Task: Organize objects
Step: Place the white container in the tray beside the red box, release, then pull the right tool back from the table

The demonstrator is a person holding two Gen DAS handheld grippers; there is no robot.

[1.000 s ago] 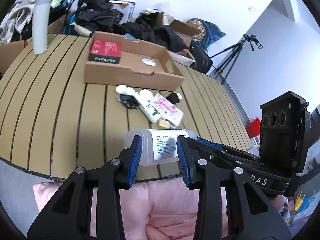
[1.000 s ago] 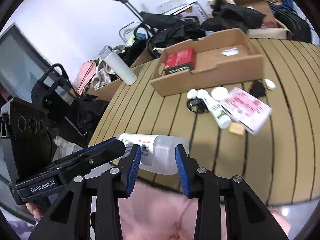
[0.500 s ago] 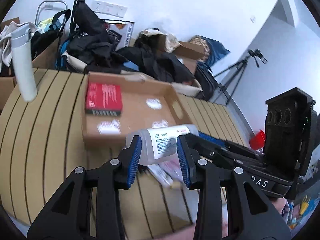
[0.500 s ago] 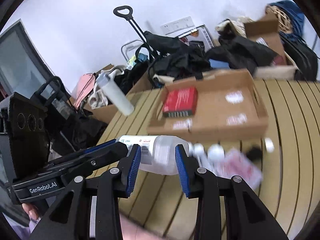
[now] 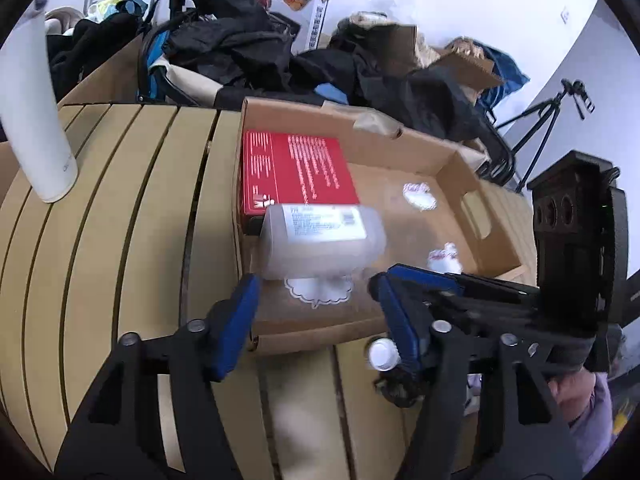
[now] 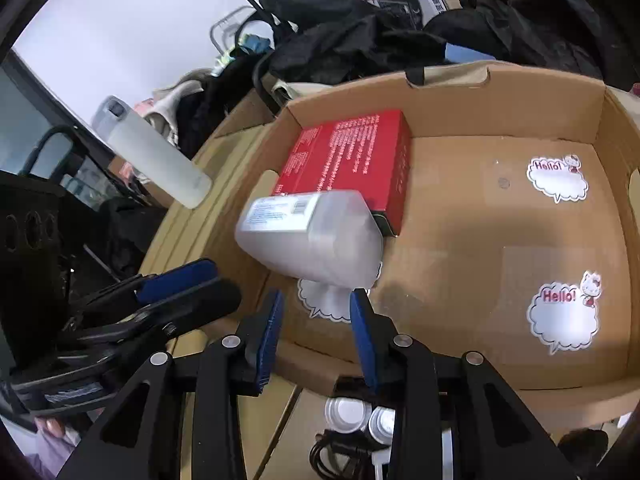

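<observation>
A translucent plastic bottle (image 5: 320,240) (image 6: 312,240) with a white label is blurred, lying on its side inside the cardboard box (image 5: 312,336) (image 6: 560,400) just past both pairs of fingertips, against the red box (image 5: 296,172) (image 6: 352,156). My left gripper (image 5: 312,292) is opening, its blue pads wide apart with nothing between them. My right gripper (image 6: 316,304) holds its pads a narrower gap apart; the bottle sits beyond the tips, not pinched. Both grippers hover over the box's near left corner, side by side.
A white tumbler (image 5: 36,120) (image 6: 156,156) stands on the slatted wooden table (image 5: 120,220) to the left. Small white jars (image 5: 384,354) (image 6: 348,412) and a black cable (image 6: 340,452) lie in front of the box. Bags and cartons pile up behind.
Both grippers carried the bottle forward from the table's edge to over the box. The left pads spread, and the bottle left both grips and now sits in the box.
</observation>
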